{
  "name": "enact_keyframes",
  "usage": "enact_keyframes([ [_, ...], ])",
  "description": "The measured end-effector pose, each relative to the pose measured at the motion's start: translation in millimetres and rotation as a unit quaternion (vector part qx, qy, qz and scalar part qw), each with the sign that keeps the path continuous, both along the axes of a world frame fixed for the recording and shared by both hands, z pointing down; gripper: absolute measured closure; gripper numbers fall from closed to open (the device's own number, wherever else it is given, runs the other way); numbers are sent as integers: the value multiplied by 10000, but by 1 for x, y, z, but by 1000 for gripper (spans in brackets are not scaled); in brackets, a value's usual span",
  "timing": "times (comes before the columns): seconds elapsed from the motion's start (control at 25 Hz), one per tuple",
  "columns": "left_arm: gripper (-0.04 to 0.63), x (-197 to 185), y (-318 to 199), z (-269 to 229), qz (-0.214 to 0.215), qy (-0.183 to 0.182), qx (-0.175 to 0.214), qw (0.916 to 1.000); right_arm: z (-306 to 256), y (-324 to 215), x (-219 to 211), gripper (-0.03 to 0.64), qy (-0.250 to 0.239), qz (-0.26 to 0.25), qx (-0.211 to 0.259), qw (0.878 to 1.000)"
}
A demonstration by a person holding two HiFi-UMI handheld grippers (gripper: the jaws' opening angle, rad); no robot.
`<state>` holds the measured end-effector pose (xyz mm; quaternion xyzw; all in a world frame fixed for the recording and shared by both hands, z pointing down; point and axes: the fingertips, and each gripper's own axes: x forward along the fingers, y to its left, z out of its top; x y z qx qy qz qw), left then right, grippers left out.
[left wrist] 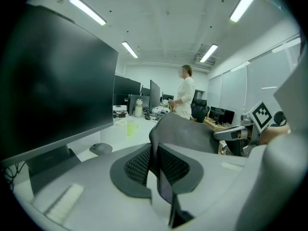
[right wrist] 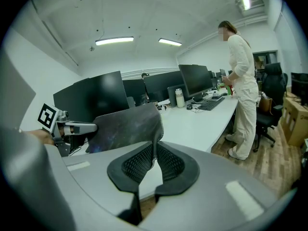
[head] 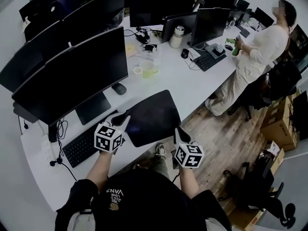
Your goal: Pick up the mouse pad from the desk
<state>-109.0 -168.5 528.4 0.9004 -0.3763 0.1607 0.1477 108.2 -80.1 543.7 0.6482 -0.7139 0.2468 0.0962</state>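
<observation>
The dark mouse pad (head: 152, 116) hangs lifted off the white desk (head: 192, 83), held by its two near corners. My left gripper (head: 122, 120) is shut on the pad's left near corner, and my right gripper (head: 179, 131) is shut on its right near corner. In the left gripper view the mouse pad (left wrist: 192, 134) runs edge-on between the pads of the left gripper (left wrist: 155, 166), with the right gripper (left wrist: 237, 134) at the far side. In the right gripper view the mouse pad (right wrist: 122, 126) curls up from the right gripper (right wrist: 155, 160), and the left gripper (right wrist: 77, 127) pinches the other corner.
A row of black monitors (head: 72, 76) stands along the desk's left. A keyboard (head: 82, 146) lies below them, with a mouse (head: 119, 88) and a green cup (head: 148, 70) beyond. A person (head: 255, 57) stands at the desk's far right, near chairs (head: 250, 182) and cardboard boxes (head: 281, 121).
</observation>
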Motion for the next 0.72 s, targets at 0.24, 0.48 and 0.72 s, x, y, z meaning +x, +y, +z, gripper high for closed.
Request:
enact_keyframes([
  [0.24,555,-14,10,3,-59,-4,-5,10000,3,8,-14,583,17,-89,-35,10000],
  [0.48,555,-22,15,9,-90,-33,-22,10000,8,12,-22,584,71,-161,-94,9998],
  [0.72,554,-20,15,12,-74,-21,-43,10000,10,11,-20,584,100,-127,-129,9998],
])
